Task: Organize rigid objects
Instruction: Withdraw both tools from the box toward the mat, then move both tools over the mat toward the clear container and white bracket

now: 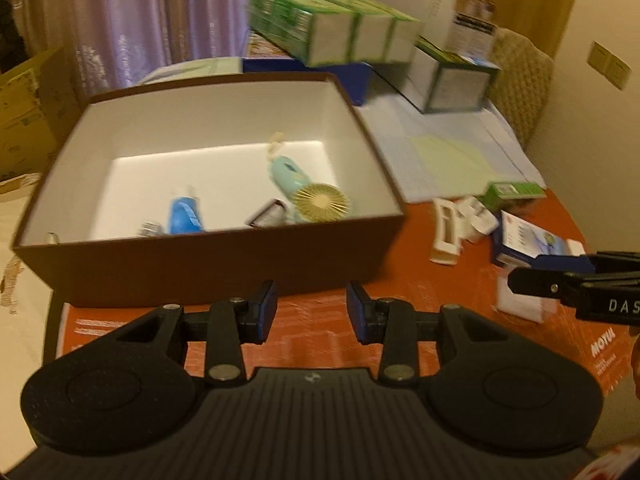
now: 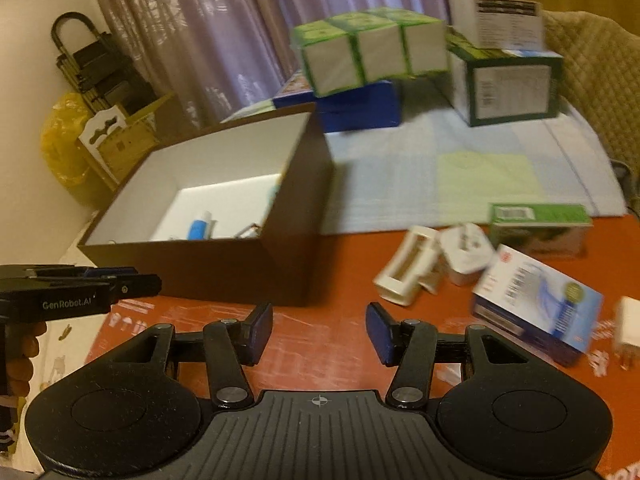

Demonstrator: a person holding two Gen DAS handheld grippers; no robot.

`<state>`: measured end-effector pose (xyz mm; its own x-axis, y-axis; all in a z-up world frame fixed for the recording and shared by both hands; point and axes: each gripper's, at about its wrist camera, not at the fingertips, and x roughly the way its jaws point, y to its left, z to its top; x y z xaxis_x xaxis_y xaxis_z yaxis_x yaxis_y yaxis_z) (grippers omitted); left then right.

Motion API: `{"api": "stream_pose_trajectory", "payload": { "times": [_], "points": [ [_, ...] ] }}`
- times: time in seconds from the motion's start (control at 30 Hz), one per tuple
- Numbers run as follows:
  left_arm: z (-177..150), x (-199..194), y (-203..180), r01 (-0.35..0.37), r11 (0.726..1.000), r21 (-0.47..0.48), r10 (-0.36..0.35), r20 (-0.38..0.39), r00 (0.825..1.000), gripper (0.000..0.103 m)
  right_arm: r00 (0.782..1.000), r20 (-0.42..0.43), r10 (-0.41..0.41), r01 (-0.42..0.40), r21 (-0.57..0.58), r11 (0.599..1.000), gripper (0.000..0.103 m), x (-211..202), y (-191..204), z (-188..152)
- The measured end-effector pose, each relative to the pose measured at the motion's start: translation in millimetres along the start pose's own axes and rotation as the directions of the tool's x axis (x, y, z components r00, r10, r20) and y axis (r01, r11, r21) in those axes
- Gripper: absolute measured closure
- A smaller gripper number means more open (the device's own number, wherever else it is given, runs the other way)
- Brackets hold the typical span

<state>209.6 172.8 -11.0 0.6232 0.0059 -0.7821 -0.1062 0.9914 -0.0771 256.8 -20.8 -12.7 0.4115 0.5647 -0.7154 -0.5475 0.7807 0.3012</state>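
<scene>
A brown box (image 1: 208, 268) with a white inside stands open on the red table (image 1: 320, 336). In it lie a blue tube (image 1: 184, 218), a teal hand fan (image 1: 296, 184) and a small silver item (image 1: 266, 214). My left gripper (image 1: 312, 310) is open and empty just in front of the box's near wall. My right gripper (image 2: 320, 330) is also open and empty, over bare table beside the box (image 2: 240, 268). To its right lie a white holder (image 2: 408, 276), a white plug adapter (image 2: 466, 256), a small green box (image 2: 536, 224), a blue-and-white box (image 2: 532, 308) and a white charger (image 2: 630, 328).
Stacked green-and-white cartons (image 2: 372, 52) on a blue box (image 2: 360, 108) stand at the back on a pale cloth (image 2: 460, 176). A padded chair (image 2: 600, 72) is at the right. Curtains, a cardboard box (image 1: 24, 112) and a yellow bag (image 2: 64, 148) lie beyond the table's left side.
</scene>
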Motion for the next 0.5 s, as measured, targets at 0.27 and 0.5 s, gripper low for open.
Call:
{"api": "stream_pose_trajectory", "payload": {
  "times": [0.27,0.5],
  "points": [
    [-8,14,-62,0.074,0.994,0.076,-0.072,-0.033,0.997,0.068,0.998,-0.027,-0.059,0.06,0.04,0.997,0.054,-30,-41,-20],
    [-15,28,-116,0.152,0.976,0.156,-0.144,-0.061,0.988,0.064,0.993,-0.035,-0.111,0.114,0.098,0.989,0.054,-56,-76,-35]
  ]
}}
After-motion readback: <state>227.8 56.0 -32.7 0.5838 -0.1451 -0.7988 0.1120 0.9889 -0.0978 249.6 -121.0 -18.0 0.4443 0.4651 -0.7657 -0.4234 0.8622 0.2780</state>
